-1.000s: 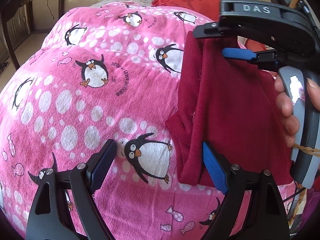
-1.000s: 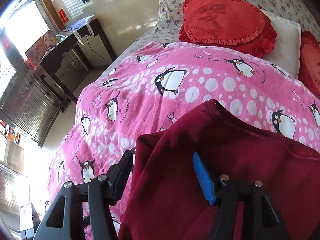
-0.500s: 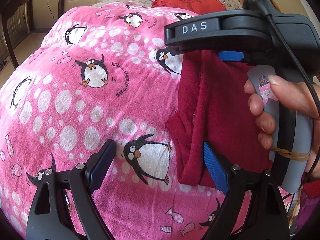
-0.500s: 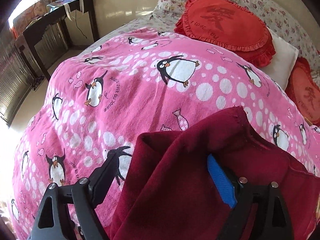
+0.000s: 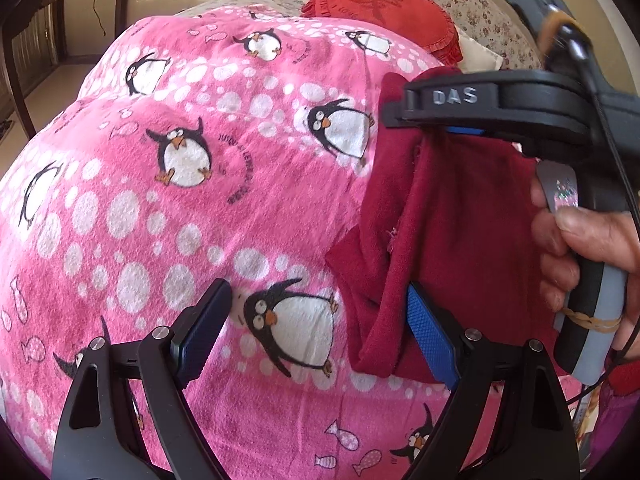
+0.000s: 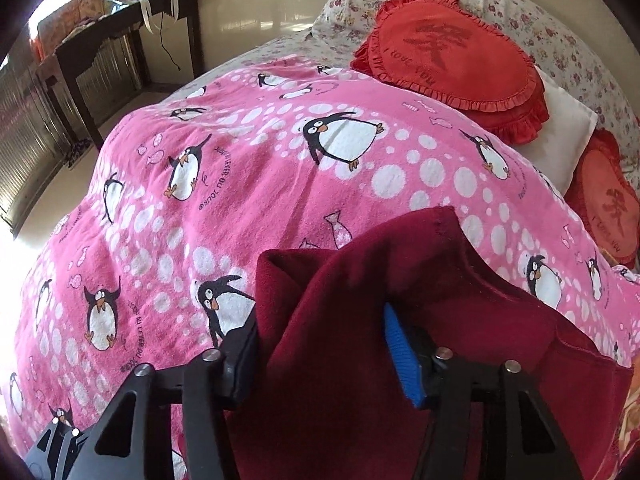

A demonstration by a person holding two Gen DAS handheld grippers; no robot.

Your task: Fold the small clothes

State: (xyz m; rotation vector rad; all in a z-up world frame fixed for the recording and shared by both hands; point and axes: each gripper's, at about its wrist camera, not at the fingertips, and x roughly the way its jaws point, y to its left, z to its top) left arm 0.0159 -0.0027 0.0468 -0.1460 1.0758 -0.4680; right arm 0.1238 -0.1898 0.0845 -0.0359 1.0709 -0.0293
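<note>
Dark red garment [image 5: 460, 216] on pink penguin blanket [image 5: 200, 200], long axis running from near edge toward red cushion [image 5: 384, 4]. Right gripper [image 6: 320, 344] tilted steeply down, jaws just closing, bunched fold between pads, grip looks firm. Left gripper [image 5: 316, 328] wide apart, holding nothing, right pad beside garment's near corner.

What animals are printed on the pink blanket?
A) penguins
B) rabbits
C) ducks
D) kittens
A: the pink blanket shows black-and-white penguins with orange beaks and feet, among white dots and little fish, beside the dark red garment.
</note>
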